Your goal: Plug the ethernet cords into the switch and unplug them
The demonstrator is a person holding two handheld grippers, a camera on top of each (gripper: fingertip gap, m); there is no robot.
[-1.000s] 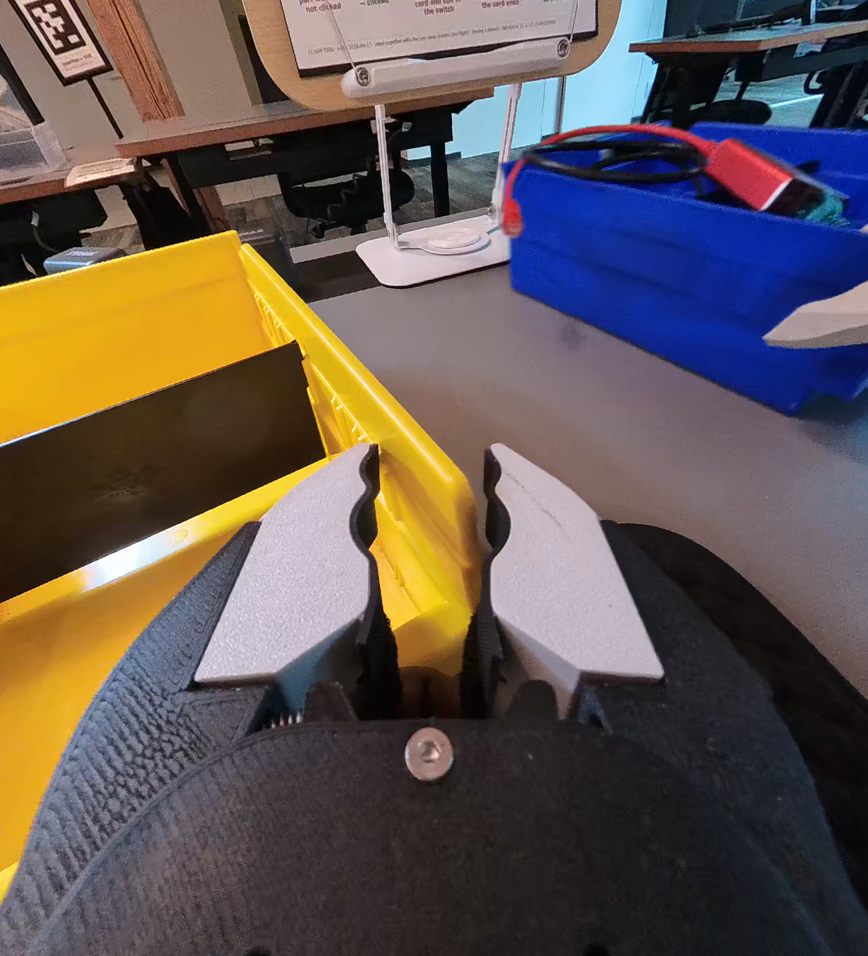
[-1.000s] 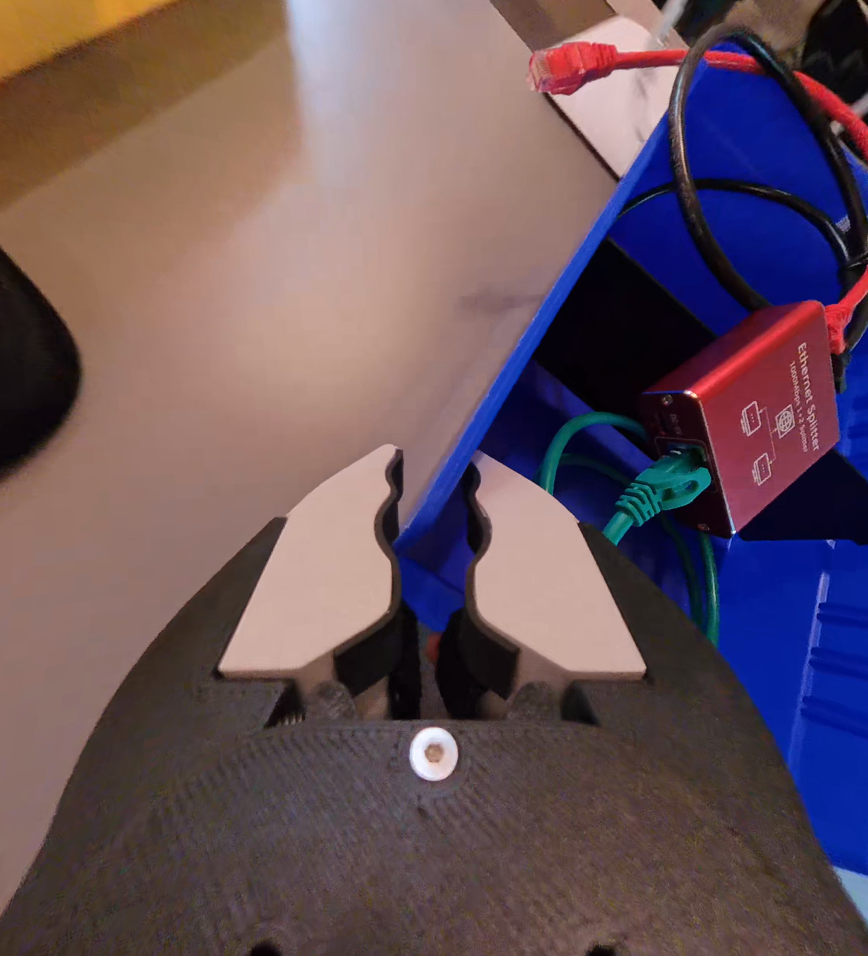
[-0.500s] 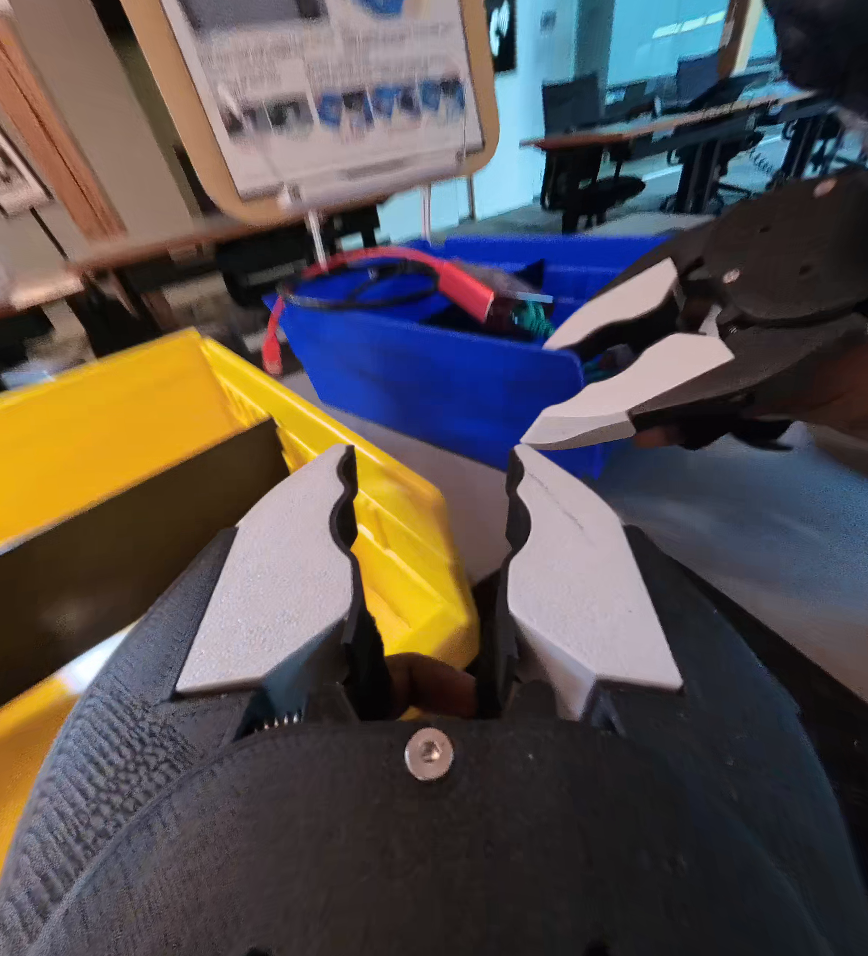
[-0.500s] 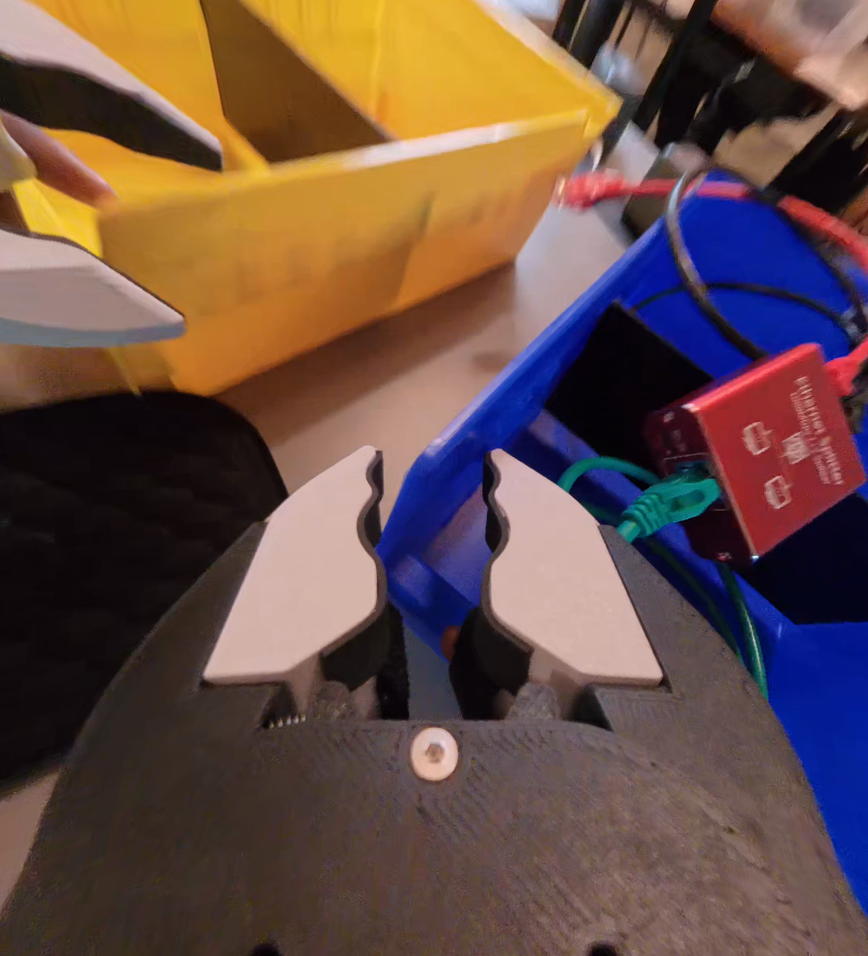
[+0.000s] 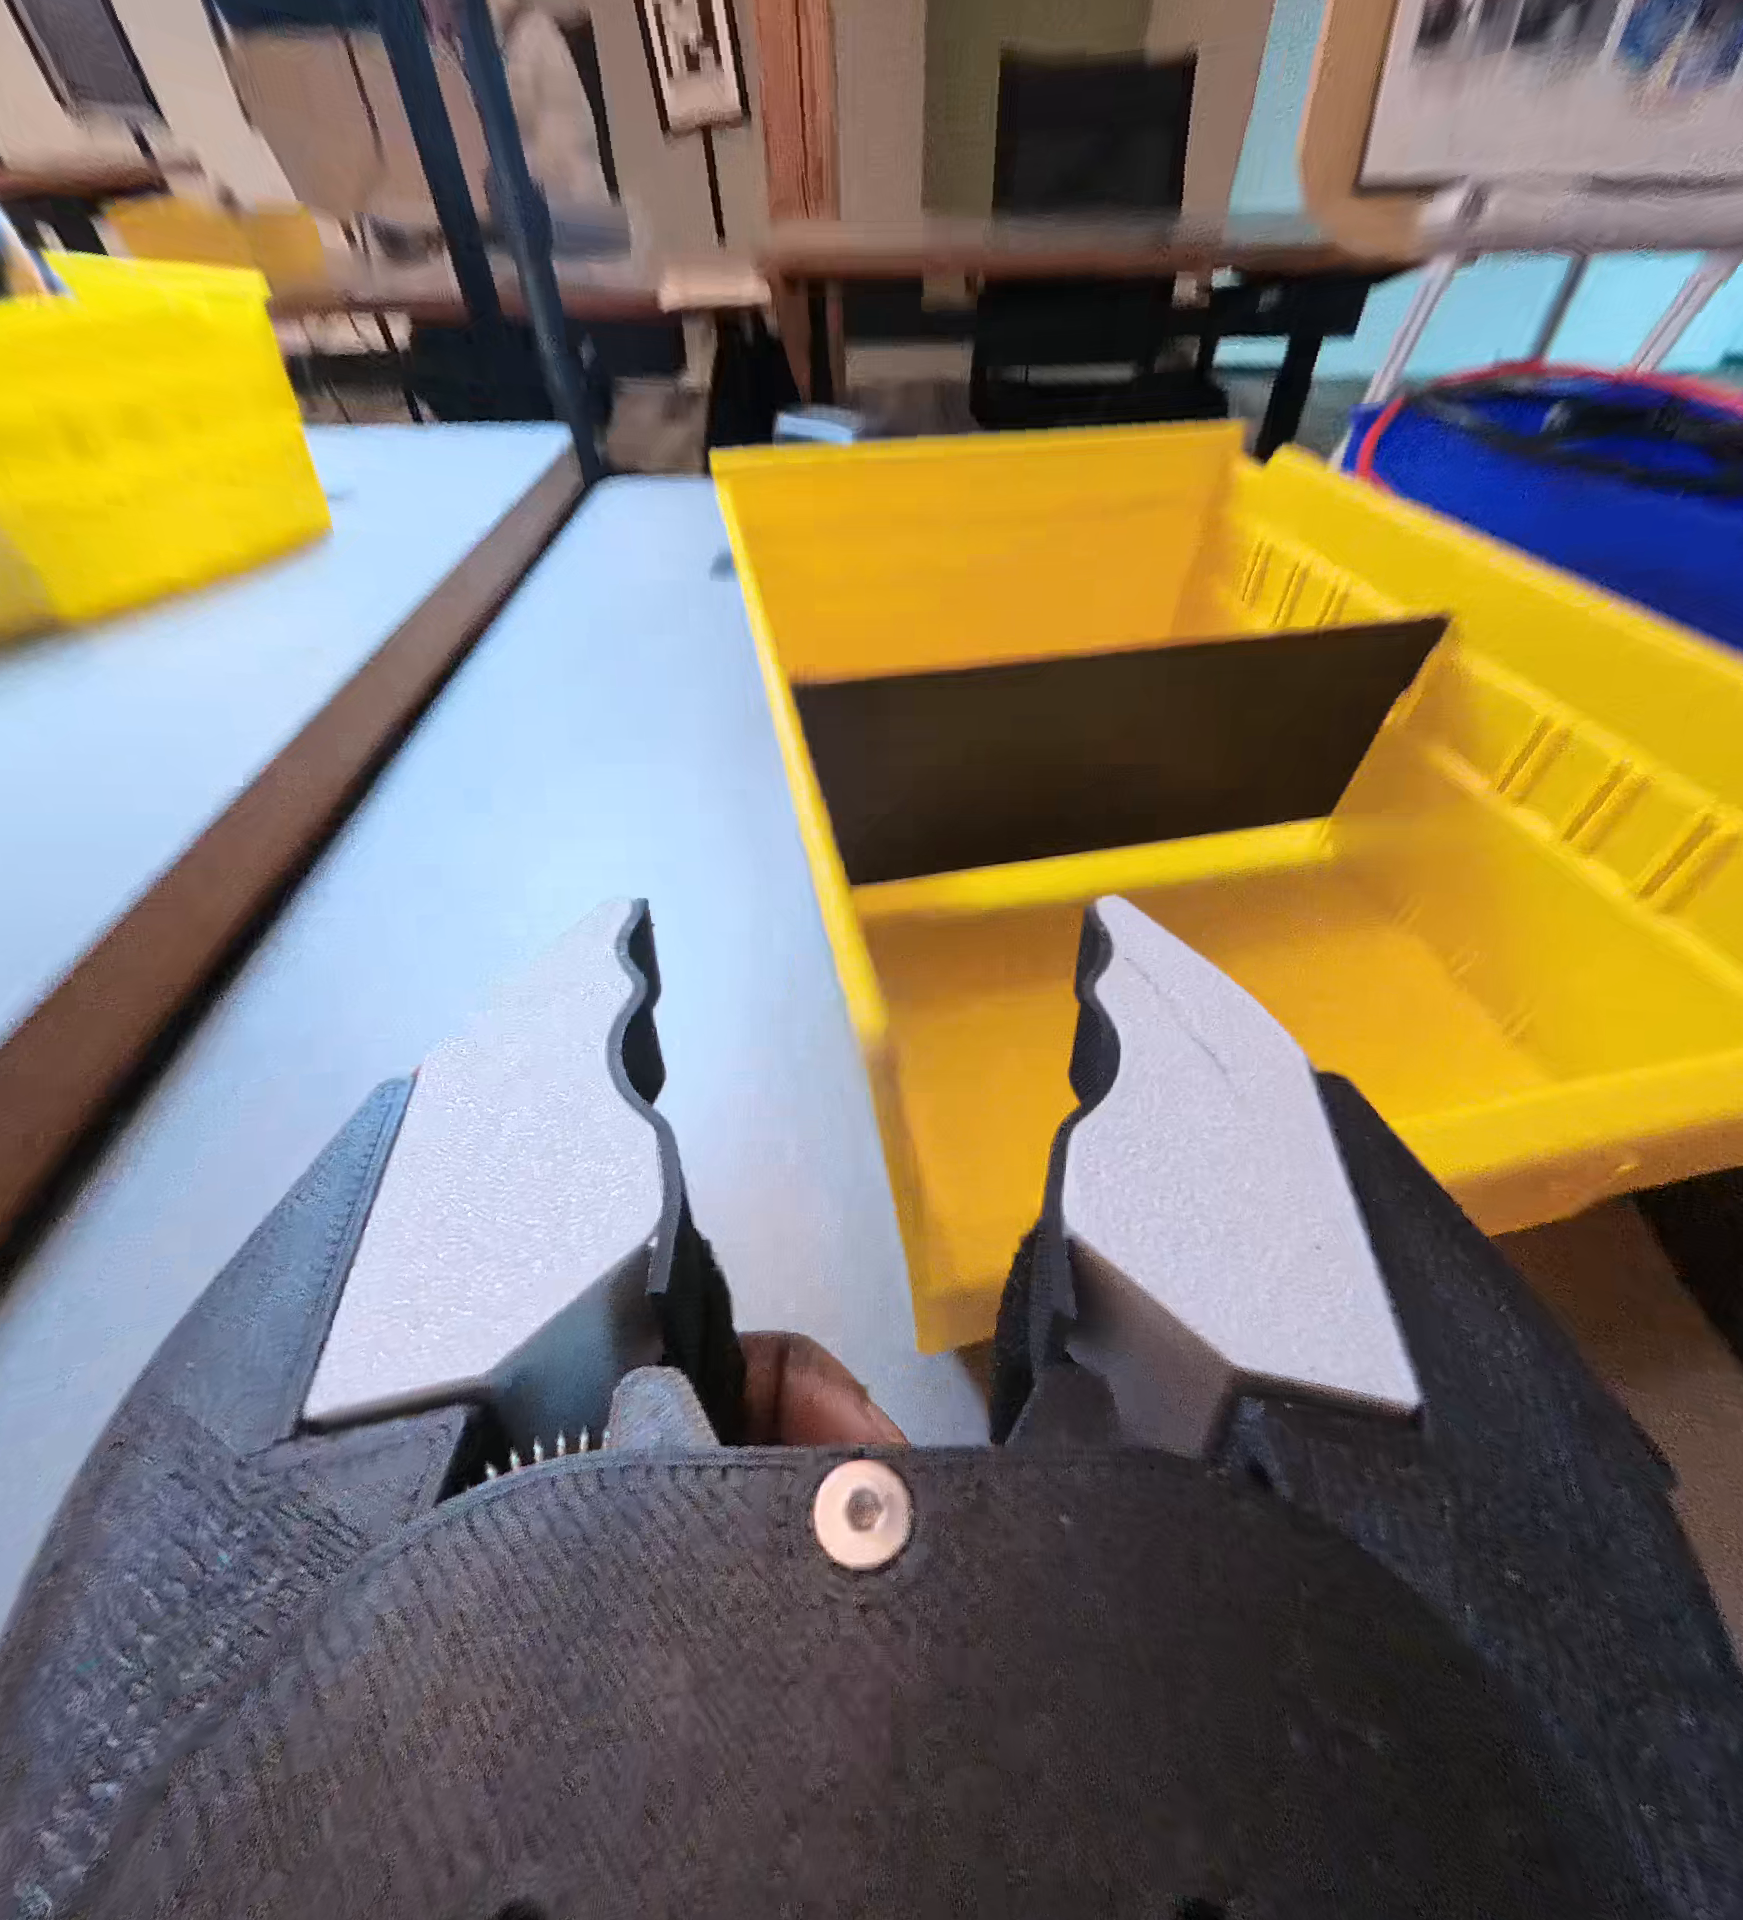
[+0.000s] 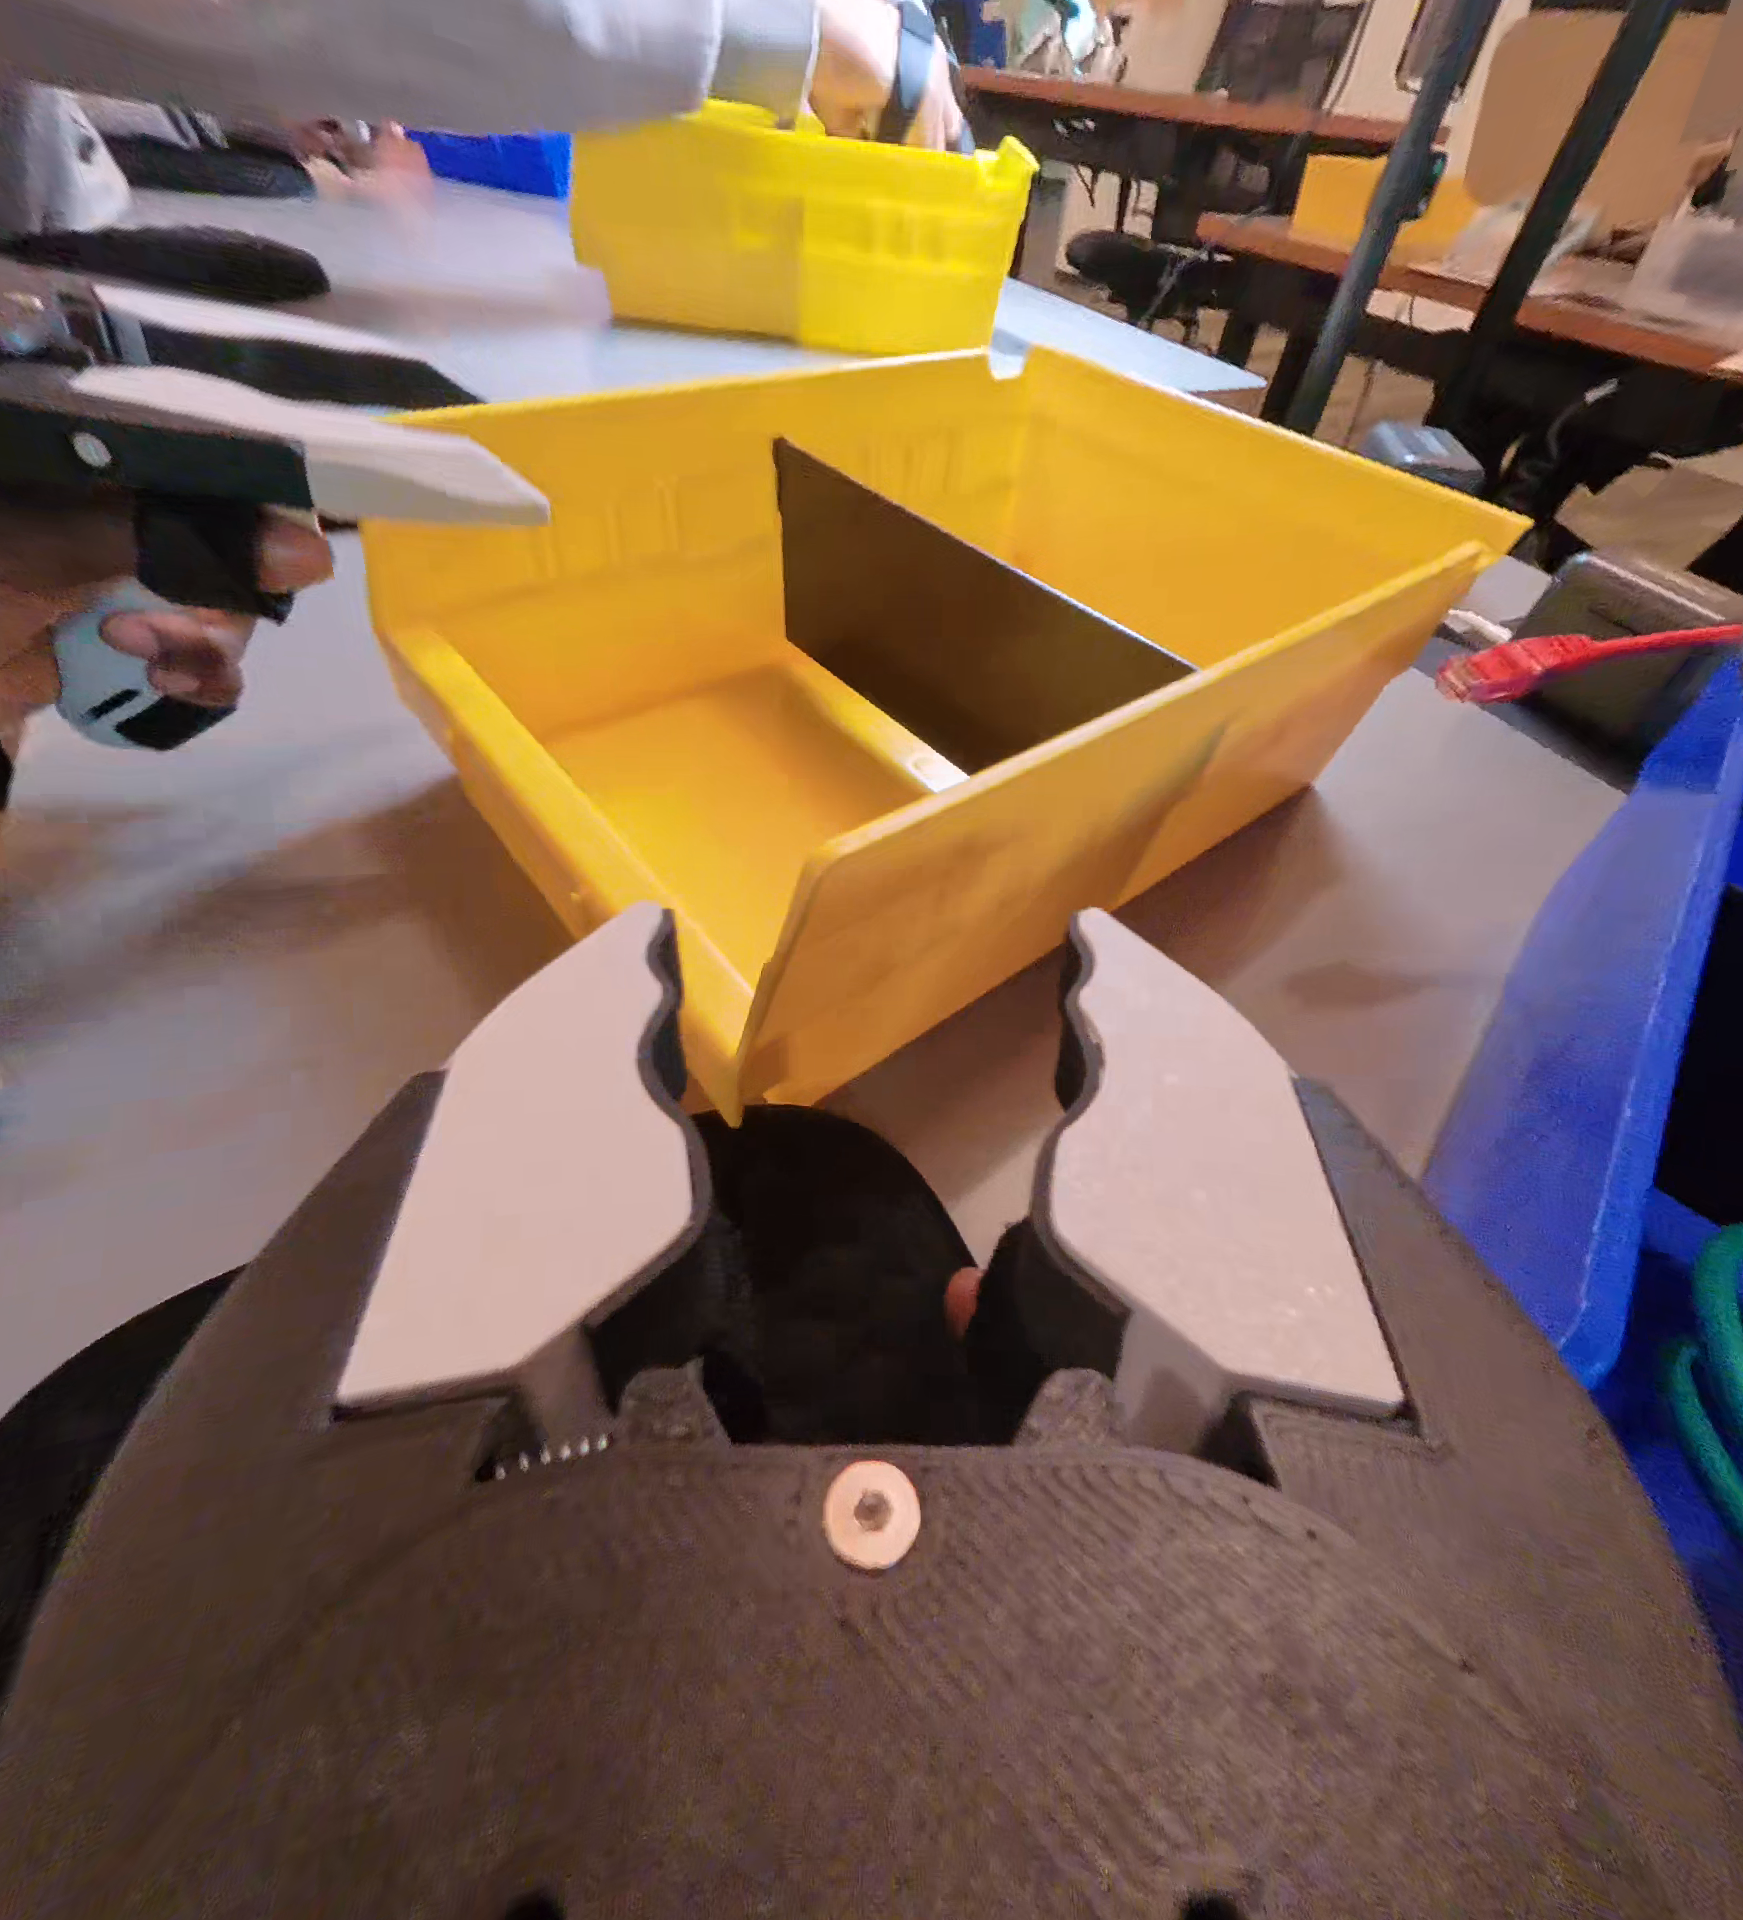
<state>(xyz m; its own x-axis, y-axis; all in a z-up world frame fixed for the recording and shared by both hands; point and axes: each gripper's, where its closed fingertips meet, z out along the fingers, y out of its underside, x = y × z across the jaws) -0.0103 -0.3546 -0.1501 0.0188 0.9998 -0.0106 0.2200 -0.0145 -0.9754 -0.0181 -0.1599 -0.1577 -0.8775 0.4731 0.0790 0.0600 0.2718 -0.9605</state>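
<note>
red ethernet cord [image 6: 1532, 657] right of agape right gripper [image 6: 867, 966]

grey table [image 5: 576, 727] | yellow bin [image 6: 950, 862] | blue bin [image 6: 1594, 1039] | black pad [image 6: 825, 1195]

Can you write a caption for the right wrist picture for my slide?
Open right gripper faces an empty yellow plastic bin with a black divider; blue plastic bin holds green cable.

Both wrist views low, close, share yellow bin [image 5: 1532, 997] [image 6: 971, 883].
</note>
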